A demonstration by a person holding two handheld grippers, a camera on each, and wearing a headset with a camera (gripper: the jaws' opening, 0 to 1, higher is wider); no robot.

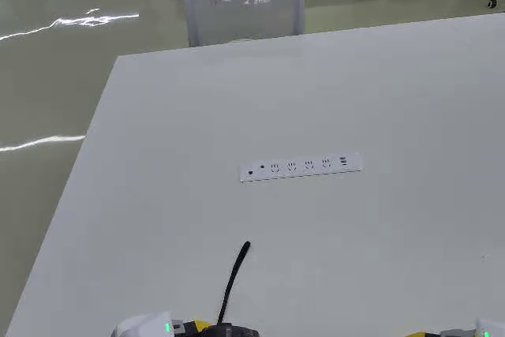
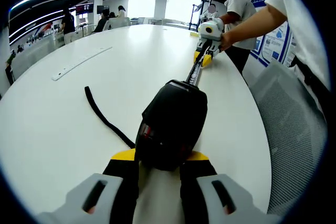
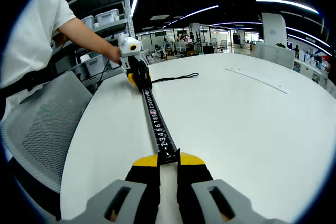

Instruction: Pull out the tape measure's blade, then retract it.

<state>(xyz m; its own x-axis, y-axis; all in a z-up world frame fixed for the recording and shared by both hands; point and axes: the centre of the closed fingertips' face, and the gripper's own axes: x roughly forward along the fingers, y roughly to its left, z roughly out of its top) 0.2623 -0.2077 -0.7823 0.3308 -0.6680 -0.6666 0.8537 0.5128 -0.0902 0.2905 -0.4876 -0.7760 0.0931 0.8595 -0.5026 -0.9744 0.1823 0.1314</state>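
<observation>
Tape measure case (image 2: 170,124), black, sits clamped between the yellow-tipped jaws of the left gripper (image 2: 160,163) on the white table (image 2: 63,145), and its black wrist strap (image 2: 105,120) trails off to that gripper's left. Its blade (image 3: 157,121) runs straight out ahead to the right gripper (image 3: 168,165), whose jaws pinch the blade's end just over the tabletop. A white power strip (image 1: 300,166) lies farther across the table, well apart from both grippers.

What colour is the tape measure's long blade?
The blade is black with white numbers, clearest in the right gripper view.
</observation>
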